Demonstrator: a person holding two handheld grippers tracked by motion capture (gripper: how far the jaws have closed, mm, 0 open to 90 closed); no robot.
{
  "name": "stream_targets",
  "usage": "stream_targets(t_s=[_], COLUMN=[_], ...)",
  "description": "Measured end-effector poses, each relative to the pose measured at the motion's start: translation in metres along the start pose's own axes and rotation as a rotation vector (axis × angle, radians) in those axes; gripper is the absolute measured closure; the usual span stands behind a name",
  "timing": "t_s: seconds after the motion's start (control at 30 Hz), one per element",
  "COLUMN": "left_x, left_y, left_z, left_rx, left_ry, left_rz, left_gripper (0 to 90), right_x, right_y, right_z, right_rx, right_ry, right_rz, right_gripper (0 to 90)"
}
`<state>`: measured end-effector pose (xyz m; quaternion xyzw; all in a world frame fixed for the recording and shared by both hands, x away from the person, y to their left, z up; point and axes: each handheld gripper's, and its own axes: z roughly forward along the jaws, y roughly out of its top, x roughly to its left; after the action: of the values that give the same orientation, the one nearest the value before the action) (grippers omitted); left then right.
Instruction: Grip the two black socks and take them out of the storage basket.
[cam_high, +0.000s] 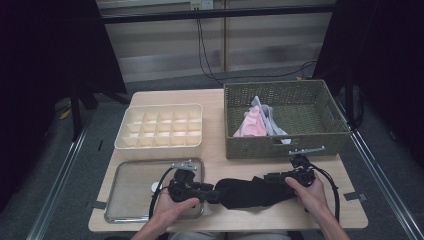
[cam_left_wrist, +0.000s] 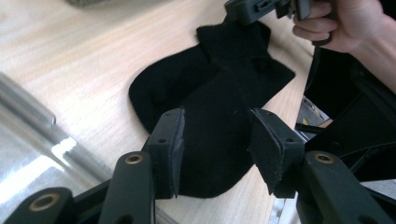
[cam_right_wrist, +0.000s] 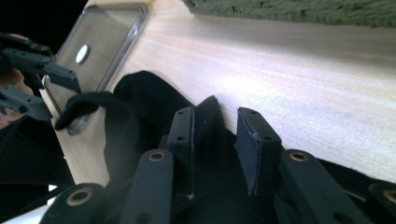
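Note:
A black garment (cam_high: 245, 192), perhaps a sock, lies flat near the table's front edge between my two grippers. My left gripper (cam_high: 212, 192) points right at its left end. In the left gripper view the rounded end of the garment (cam_left_wrist: 210, 135) lies between the jaws of my left gripper (cam_left_wrist: 215, 140), and the pads stand apart without pinching it. My right gripper (cam_high: 267, 180) points left over the other end. In the right gripper view my right gripper (cam_right_wrist: 215, 130) stands open above the cloth (cam_right_wrist: 140, 121), and a small fold rises beside one pad.
A shallow metal tray (cam_high: 125, 217) with a small white disc (cam_high: 156, 187) lies at the front left. Behind it stands a white divided box (cam_high: 120, 142). A green wicker basket (cam_high: 280, 145) at the back right holds pink and grey clothes (cam_high: 255, 122).

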<state>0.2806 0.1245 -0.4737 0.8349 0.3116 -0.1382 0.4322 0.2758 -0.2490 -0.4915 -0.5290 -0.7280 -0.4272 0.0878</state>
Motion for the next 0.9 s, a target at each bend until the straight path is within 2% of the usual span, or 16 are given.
stream_targets(t_s=[0.07,0.13,0.17,0.27,0.33,0.43,0.5,0.67,0.73,0.77,0.8,0.83,0.9], left_x=[0.001,0.001,-0.001,-0.004,-0.003,-0.004,-0.003,-0.005,-0.005,-0.006,-0.007,-0.007,-0.009], left_y=[-0.001,-0.001,-0.001,-0.001,0.0,0.001,0.001,0.002,0.002,0.001,0.001,0.001,0.0], left_z=[0.001,0.0,0.0,0.004,0.006,0.007,0.01,0.017,0.019,0.021,0.023,0.024,0.027], left_rx=[-0.002,-0.001,0.005,0.021,0.029,0.034,0.036,0.058,0.075,0.085,0.096,0.109,0.123], left_ry=[0.017,0.007,-0.009,-0.007,0.002,0.021,0.014,0.028,0.031,0.059,0.043,0.058,0.05], left_rz=[-0.017,-0.019,-0.019,-0.011,-0.012,-0.015,-0.027,0.006,0.018,0.025,0.036,0.049,0.059], left_gripper=[57.3,51.7,47.7,40.6,35.5,34.7,33.9,37.3,47.9,50.3,53.6,59.0,61.8], right_x=[0.001,0.002,0.002,0.003,0.005,0.011,0.013,0.022,0.024,0.024,0.023,0.023,0.023], right_y=[-0.001,-0.001,-0.001,-0.002,-0.002,-0.001,-0.002,-0.005,-0.006,-0.007,-0.007,-0.008,-0.008], right_z=[0.002,0.003,0.003,0.003,0.001,-0.007,-0.011,-0.024,-0.025,-0.025,-0.024,-0.023,-0.023], right_rx=[0.015,0.024,0.028,0.04,0.031,0.003,-0.014,-0.046,-0.047,-0.049,-0.048,-0.047,-0.045], right_ry=[-0.004,-0.004,-0.001,-0.013,0.001,0.019,0.025,0.048,0.048,0.049,0.054,0.056,0.056], right_rz=[-0.001,-0.003,-0.005,-0.013,-0.01,-0.015,-0.016,-0.023,-0.021,-0.021,-0.02,-0.018,-0.018], right_gripper=[67.6,69.7,72.1,83.6,85.0,85.6,85.8,85.8,85.8,85.8,85.8,85.7,85.7])
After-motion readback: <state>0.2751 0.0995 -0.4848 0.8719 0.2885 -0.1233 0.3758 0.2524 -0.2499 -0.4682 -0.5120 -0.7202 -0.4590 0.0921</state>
